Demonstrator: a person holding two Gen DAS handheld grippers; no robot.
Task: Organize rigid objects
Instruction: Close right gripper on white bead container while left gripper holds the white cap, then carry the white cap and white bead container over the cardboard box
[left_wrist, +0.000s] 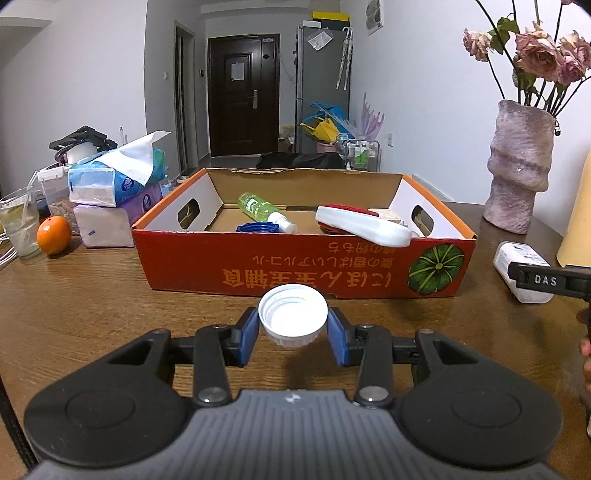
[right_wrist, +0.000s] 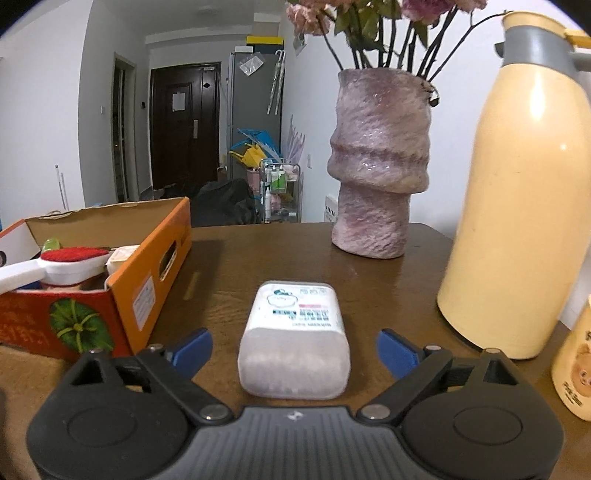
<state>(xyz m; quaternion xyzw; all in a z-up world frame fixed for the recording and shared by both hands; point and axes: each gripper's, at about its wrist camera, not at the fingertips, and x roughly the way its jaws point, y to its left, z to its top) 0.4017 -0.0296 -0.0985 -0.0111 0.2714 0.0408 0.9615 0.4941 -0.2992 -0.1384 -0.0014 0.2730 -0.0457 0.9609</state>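
My left gripper (left_wrist: 293, 332) is shut on a white bottle cap (left_wrist: 293, 314), open side up, held just above the table in front of the red cardboard box (left_wrist: 258, 266). The box holds a green bottle (left_wrist: 264, 210), a blue lid (left_wrist: 256, 228) and a white-and-red brush (left_wrist: 364, 223). My right gripper (right_wrist: 293, 347) is open, its blue fingers on either side of a white plastic container (right_wrist: 295, 339) lying on the table, apart from it. That container (left_wrist: 521, 269) and the right gripper's finger show at the right in the left wrist view.
A purple vase (right_wrist: 376, 166) with dried roses stands behind the container. A cream thermos (right_wrist: 524, 206) and a yellow bottle (right_wrist: 576, 358) stand at the right. Tissue packs (left_wrist: 114, 184), an orange (left_wrist: 53, 229) and a glass (left_wrist: 20, 225) sit left of the box.
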